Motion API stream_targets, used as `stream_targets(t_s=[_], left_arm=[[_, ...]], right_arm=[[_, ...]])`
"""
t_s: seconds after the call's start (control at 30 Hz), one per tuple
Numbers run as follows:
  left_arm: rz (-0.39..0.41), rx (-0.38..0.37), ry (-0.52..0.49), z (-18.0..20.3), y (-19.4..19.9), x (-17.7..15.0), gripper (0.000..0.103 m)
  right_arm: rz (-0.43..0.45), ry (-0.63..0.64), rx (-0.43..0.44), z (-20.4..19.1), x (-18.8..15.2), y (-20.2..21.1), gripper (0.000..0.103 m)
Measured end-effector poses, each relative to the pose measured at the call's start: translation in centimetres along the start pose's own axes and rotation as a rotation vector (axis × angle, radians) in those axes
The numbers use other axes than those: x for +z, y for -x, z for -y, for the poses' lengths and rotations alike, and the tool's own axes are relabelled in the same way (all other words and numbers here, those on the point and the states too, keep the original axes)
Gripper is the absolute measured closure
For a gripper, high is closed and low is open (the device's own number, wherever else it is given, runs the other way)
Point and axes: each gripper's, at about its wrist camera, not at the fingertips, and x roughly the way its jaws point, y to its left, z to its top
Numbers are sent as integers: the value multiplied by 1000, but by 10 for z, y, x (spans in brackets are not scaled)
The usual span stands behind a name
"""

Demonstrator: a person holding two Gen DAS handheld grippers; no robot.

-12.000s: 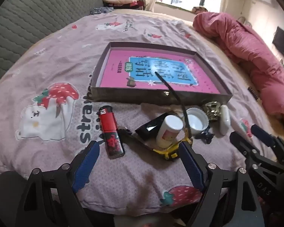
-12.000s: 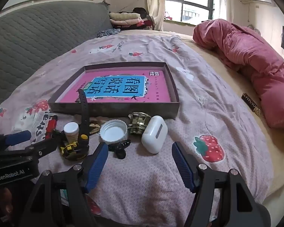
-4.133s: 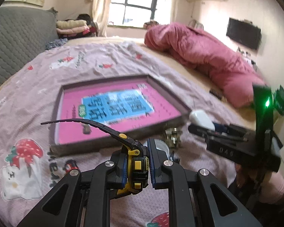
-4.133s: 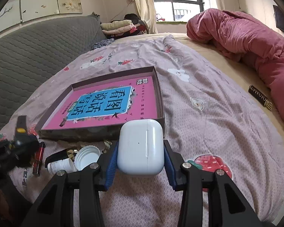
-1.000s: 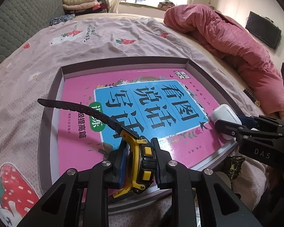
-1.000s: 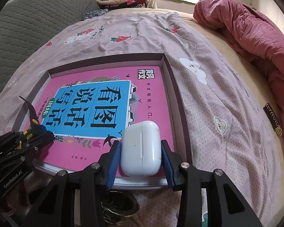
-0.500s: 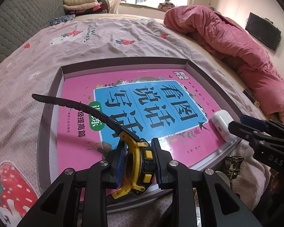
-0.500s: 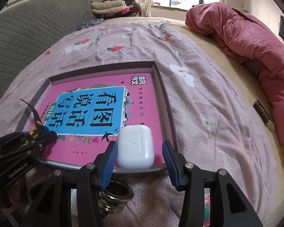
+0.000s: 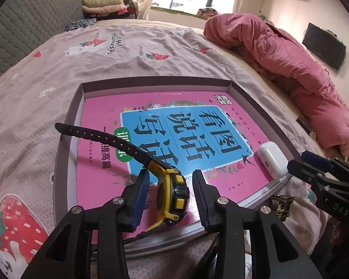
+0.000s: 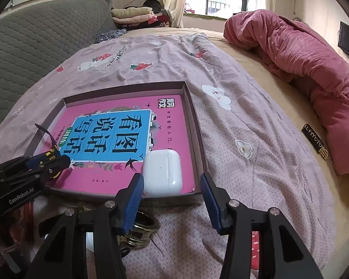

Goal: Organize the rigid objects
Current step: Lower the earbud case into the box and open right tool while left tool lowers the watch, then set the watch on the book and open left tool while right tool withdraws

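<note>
Where daylight falls, strawberry-print bedspread under shallow tray.

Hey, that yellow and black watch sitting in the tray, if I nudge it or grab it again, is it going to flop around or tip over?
The watch stands on edge between the open left tool, so a nudge would probably tip it flat. Its black strap juts out unsupported, so it looks fairly stiff. The glossy pink book cover may let it slide.

Most of the pink book inside the box lay bare, with only the watch and earbud case crowding its near corners.
</note>
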Motion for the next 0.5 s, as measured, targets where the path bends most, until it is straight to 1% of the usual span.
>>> stream_targets(t_s=[0.17, 0.3, 0.5], left_arm=[[3, -15, 20, -3, 2, 1, 62], [9, -25, 20, -2, 5, 0, 57], [34, -59, 53, -5, 17, -1, 54]], right_arm=[[2, -3, 1, -1, 0, 1, 52], [2, -1, -1, -1, -1, 3, 52], [6, -3, 0, 0, -2, 5, 52]])
